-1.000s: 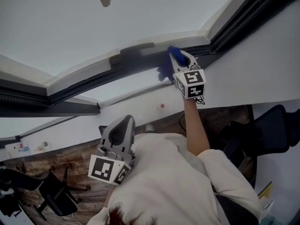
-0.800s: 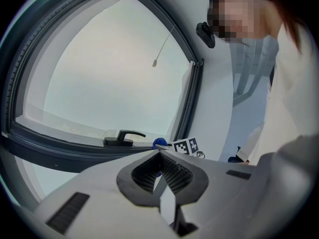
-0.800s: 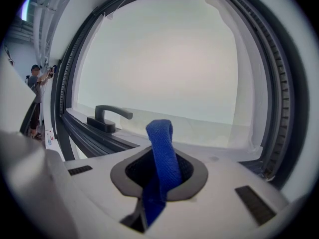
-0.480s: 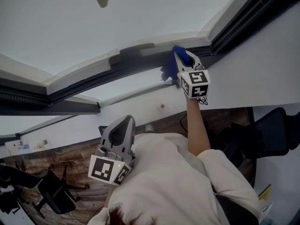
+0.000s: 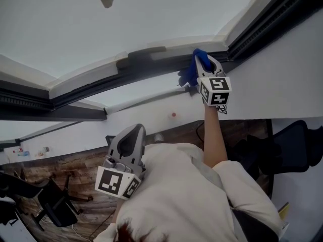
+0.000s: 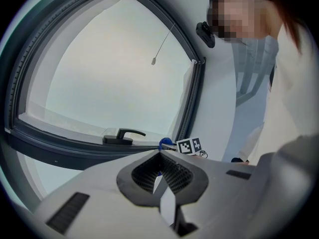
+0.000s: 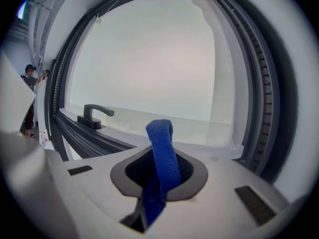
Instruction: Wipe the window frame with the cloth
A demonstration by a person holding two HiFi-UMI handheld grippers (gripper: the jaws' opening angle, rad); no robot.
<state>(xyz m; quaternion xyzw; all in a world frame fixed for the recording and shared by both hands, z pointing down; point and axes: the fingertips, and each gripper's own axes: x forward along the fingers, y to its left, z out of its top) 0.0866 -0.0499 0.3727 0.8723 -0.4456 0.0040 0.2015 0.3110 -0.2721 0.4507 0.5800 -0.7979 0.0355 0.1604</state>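
Closest to me, the left gripper [image 5: 135,131] sits low against the white shirt [image 5: 186,195]. Its own view shows the jaws pressed together with nothing between them. Under it lie a wooden floor [image 5: 81,170] and a dark chair [image 5: 53,200]. My right arm [image 5: 213,135] reaches up from the shirt to the right gripper [image 5: 204,62], whose jaws are clenched on the blue cloth [image 7: 162,153]. A strip of it stands up between them, and more of it hangs down on the side toward the wall. From the head view the cloth lies against the lower rail of the dark window frame [image 5: 101,82], to the right of the black handle [image 5: 146,52] and near the frame's right-hand corner. The left gripper view also catches that marker cube [image 6: 189,146] and a bit of blue just beside the rail. Beyond the rail is the pale window glass [image 7: 149,59], with a thin cord and its small knob [image 6: 154,61] hanging in front of it.
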